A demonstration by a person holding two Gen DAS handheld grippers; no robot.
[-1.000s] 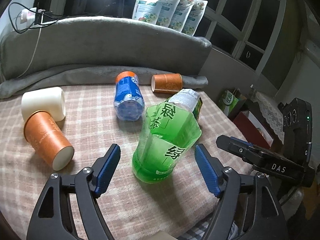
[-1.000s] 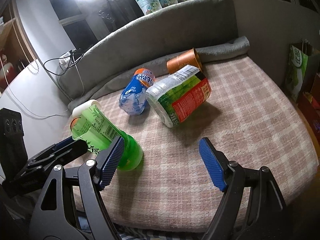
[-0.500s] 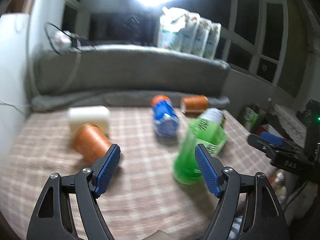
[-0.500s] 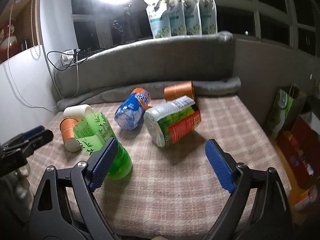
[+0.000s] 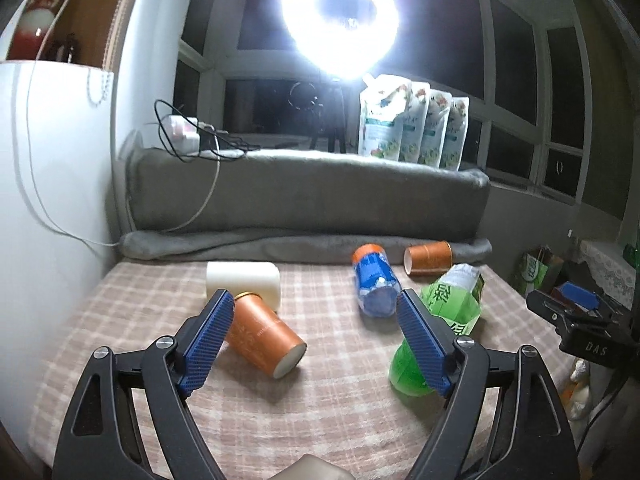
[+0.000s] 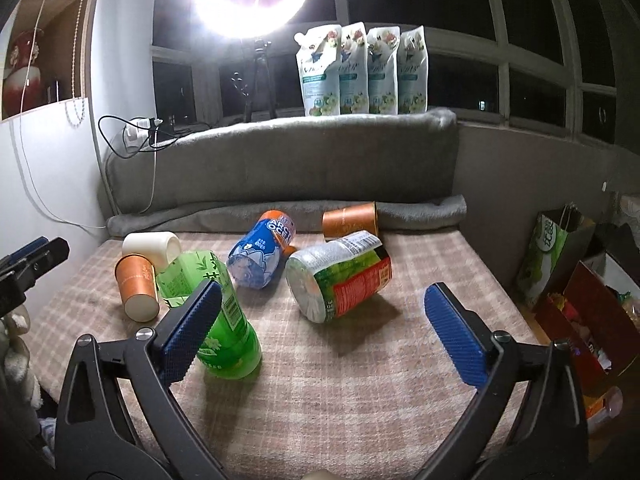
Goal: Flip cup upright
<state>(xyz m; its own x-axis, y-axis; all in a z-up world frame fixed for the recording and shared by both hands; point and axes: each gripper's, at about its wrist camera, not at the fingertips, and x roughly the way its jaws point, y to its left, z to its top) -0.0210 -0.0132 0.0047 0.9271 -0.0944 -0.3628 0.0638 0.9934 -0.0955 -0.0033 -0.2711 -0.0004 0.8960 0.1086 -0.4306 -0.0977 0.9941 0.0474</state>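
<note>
**One green cup standing, the rest still on their sides**

The landmark here is the translucent green plastic cup with printed characters (image 6: 208, 316), cut from a drinks bottle. It stands on its wide base on the checked pink-and-beige cloth surface (image 6: 360, 392), leaning slightly, so it appears to be the one piece already set upright.

Everything else around it lies on its side. Just left of the green cup is a copper-orange paper cup (image 5: 262, 338), and a cream-white cylindrical cup (image 5: 242, 282) touches that one on its far side. Behind the green cup lies a blue cut-bottle cup with an orange end (image 6: 260, 254). To the green cup's right lies a clear cut-bottle cup with a red and green label (image 6: 340, 280), and beyond that, against the rolled grey blanket (image 6: 420, 208), a second copper-orange paper cup (image 6: 350, 220).

The left hand-held gripper (image 5: 312, 340) is spread wide and empty, held back from the cloth, with the nearer orange cup between its blue pads in view. The right hand-held gripper (image 6: 320, 334) is likewise spread and holds nothing, with the labelled cup framed ahead of it.

By my judgement the task is at an early stage: one cup up, five apparently left, and no grasp begun on the next.
</note>
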